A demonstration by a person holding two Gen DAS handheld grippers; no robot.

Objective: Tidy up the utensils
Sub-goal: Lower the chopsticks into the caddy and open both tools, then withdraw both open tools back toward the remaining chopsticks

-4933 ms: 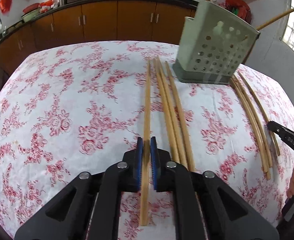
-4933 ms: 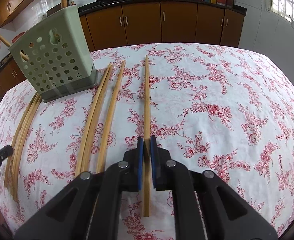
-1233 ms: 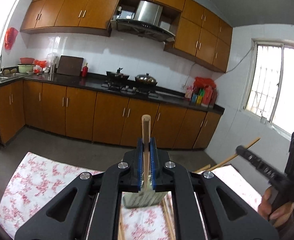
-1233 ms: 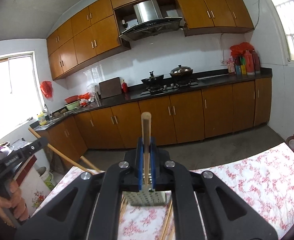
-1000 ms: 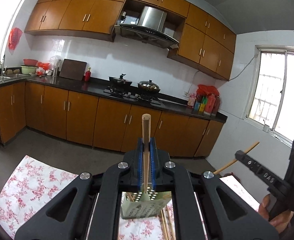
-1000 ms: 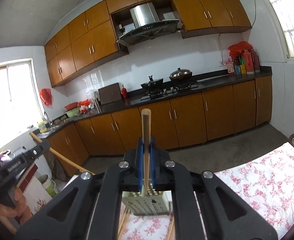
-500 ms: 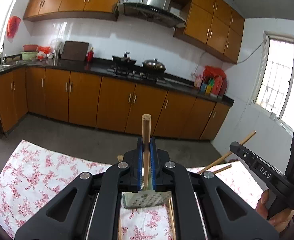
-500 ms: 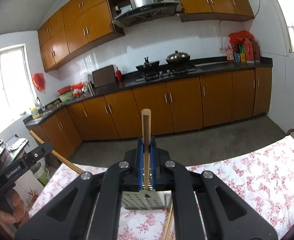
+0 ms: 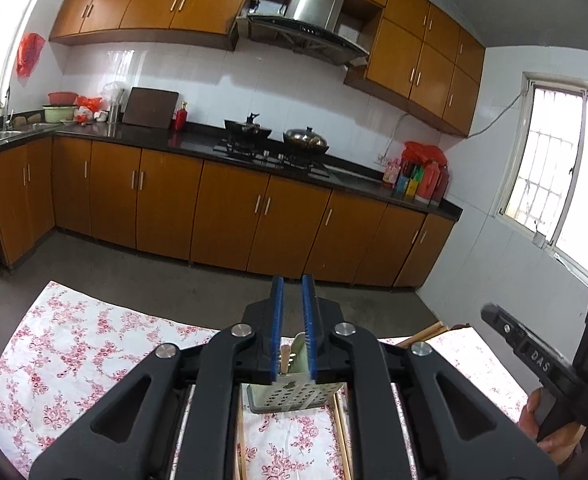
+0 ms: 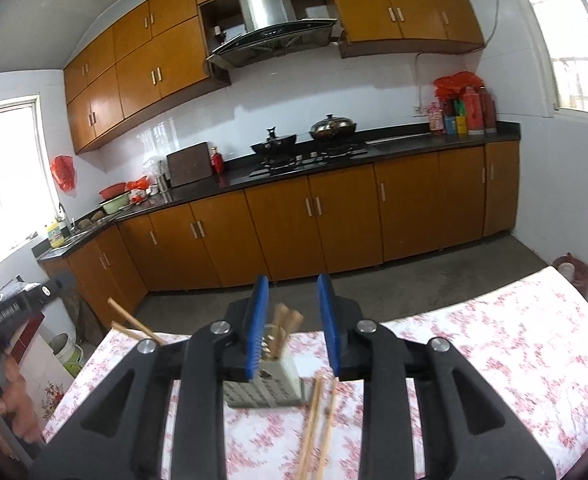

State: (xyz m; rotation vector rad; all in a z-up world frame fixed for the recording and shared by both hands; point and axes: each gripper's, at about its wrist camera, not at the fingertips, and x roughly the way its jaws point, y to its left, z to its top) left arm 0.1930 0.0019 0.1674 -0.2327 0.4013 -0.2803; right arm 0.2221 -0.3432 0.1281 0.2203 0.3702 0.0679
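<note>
Both tongs, left (image 9: 292,328) and right (image 10: 294,326), are opening with nothing pressed between their blue pads. Below them, wooden chopsticks (image 10: 282,330) stand in the perforated pale-green plastic holder (image 10: 267,390) on the floral-clothed worktop (image 10: 494,340); more lie beside it.

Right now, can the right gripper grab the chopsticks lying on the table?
Probably yes: the right gripper is opening with nothing held, and the loose chopsticks lie uncovered just beneath it, beside the utensil holder.

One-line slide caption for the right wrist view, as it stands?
Right gripper opening above the perforated utensil holder, chopsticks standing inside, more chopsticks on the floral tablecloth.
</note>
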